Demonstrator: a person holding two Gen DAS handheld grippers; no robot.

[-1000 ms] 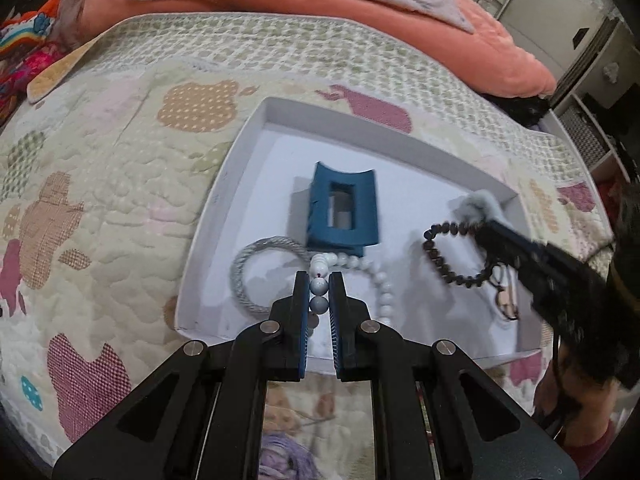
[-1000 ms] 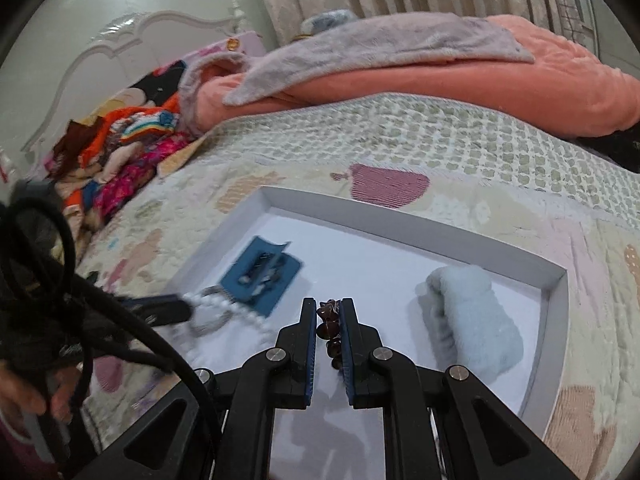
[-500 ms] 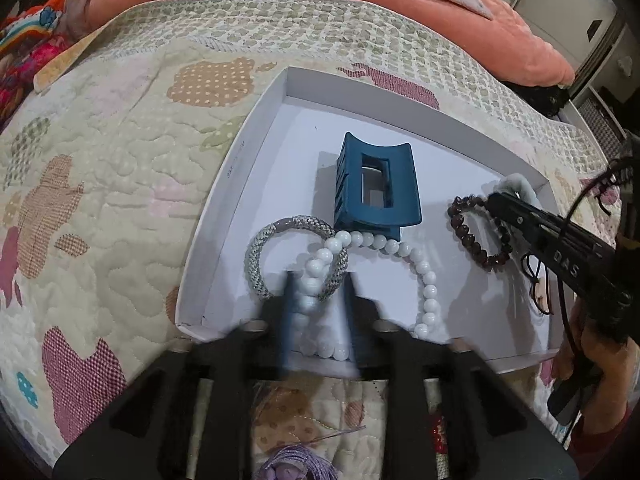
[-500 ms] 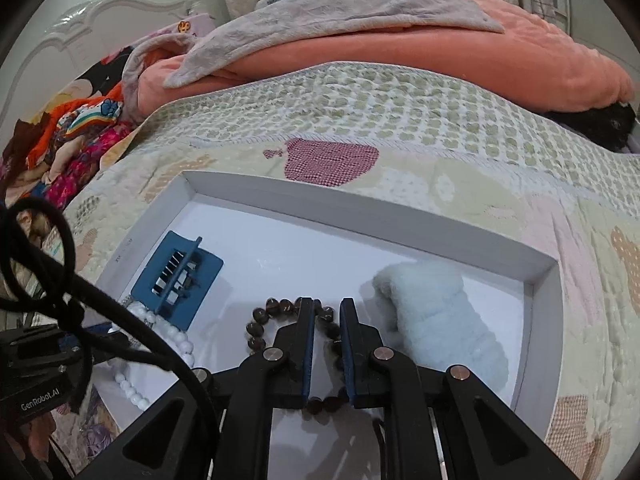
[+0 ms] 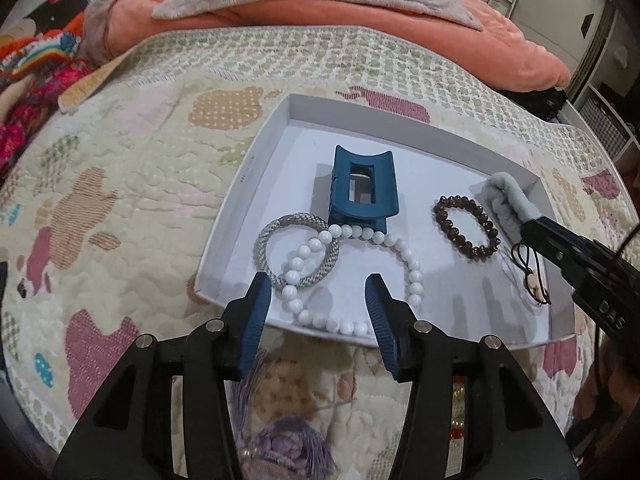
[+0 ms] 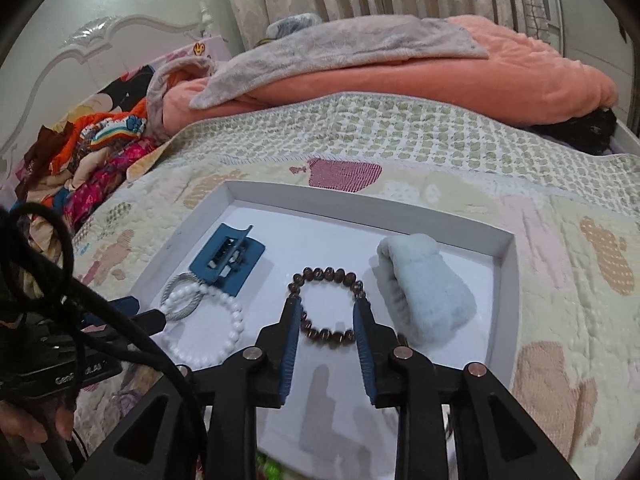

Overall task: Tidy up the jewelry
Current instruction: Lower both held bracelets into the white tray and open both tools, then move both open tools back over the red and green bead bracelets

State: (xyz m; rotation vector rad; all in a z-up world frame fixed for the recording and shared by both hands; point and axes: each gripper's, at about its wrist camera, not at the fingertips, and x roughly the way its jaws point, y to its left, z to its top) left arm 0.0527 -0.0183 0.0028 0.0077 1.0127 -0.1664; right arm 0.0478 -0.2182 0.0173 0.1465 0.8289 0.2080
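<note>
**Jewelry tray: both bracelets released, loose items pending**

Left wrist view:
- Left gripper: jaws wide and opening, gripping nothing, poised over the near rim of the white tray.
- White bead bracelet: flat in the tray, overlapping the grey woven hair tie, touching the blue hair claw.
- Dark bead bracelet: flat in the tray, just beside the pale blue plush roll.
- Black cord pendant: in the tray's near right corner.
- Purple tassel item: on the quilt outside the tray, apparently awaiting placement.

Right wrist view:
- Right gripper: jaws moderately apart and opening; dark bead bracelet between them on the tray floor, pads not visibly pressing.
- Plush roll at right, hair claw at left.

Judged status: mostly done; remaining work outside the tray.
</note>
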